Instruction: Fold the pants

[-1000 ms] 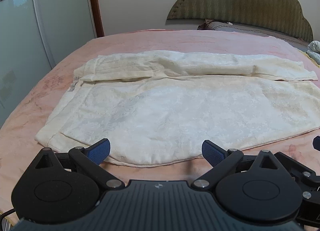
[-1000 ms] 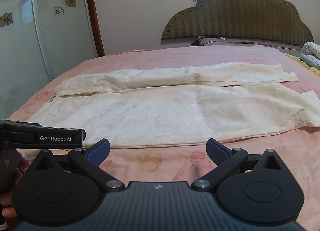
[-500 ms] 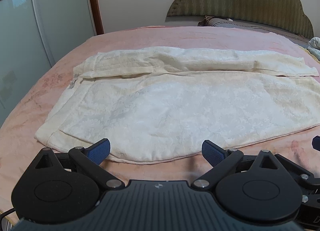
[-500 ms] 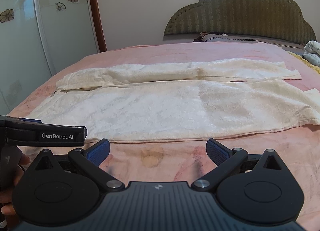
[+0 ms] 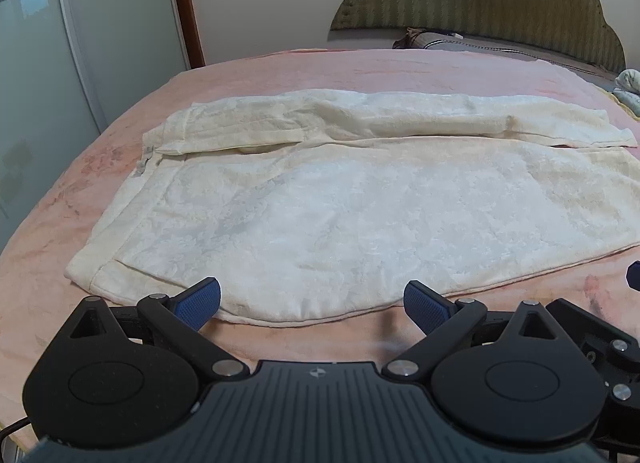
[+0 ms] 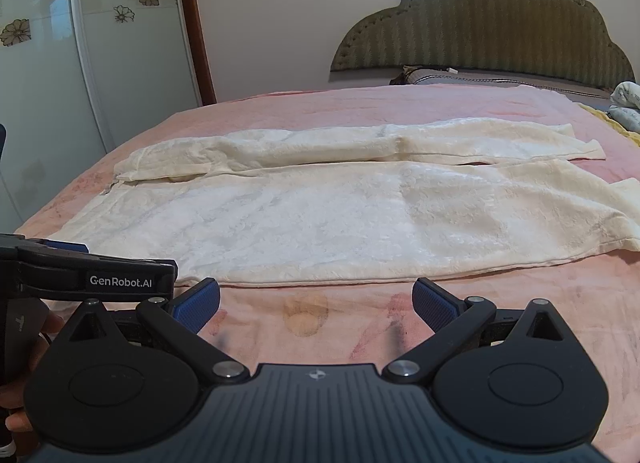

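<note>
Pants (image 5: 360,215) flat on pink bedspread (image 5: 360,71)

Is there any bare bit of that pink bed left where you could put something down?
Yes. A bare strip of pink bedspread runs between the pants' near edge and the open right gripper. A broader bare band lies between the far trouser leg and the headboard. The middle is covered by the pants; the open left gripper sits at their near hem.
</note>
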A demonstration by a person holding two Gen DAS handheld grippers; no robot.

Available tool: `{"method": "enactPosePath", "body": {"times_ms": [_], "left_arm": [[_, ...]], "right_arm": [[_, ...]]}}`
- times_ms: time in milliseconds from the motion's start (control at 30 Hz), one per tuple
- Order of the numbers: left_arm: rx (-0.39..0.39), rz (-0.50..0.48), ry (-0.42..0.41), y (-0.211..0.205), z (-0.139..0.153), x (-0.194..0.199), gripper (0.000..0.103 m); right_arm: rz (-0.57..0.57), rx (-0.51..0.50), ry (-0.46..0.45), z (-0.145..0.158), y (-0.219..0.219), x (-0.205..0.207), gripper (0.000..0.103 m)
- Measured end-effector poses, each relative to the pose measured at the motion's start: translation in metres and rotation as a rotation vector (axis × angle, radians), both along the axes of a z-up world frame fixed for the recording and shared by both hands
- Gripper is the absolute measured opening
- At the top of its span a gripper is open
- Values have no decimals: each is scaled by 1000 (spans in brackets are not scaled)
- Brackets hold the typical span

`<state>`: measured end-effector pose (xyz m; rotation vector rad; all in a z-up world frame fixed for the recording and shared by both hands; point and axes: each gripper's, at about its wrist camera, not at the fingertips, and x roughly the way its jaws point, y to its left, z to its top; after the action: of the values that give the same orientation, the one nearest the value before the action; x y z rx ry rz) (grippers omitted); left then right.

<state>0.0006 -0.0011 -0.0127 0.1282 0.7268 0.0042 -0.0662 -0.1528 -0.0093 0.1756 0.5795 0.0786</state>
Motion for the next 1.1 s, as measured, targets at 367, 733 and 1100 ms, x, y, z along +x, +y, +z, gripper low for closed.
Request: {"method": "enactPosePath", "body": {"times_ms": [367,733,1100], "left_arm": [[14,47,-9,14,-2,25,99],[4,64,-39,31,1,67,99],[-40,122,-74,73,-2,103,99]], "right_arm": [[53,-55,-60,15,-7,16,103],[199,-75,-127,31,-9,65,103],[460,-167,-66,34,22,224,103]]}}
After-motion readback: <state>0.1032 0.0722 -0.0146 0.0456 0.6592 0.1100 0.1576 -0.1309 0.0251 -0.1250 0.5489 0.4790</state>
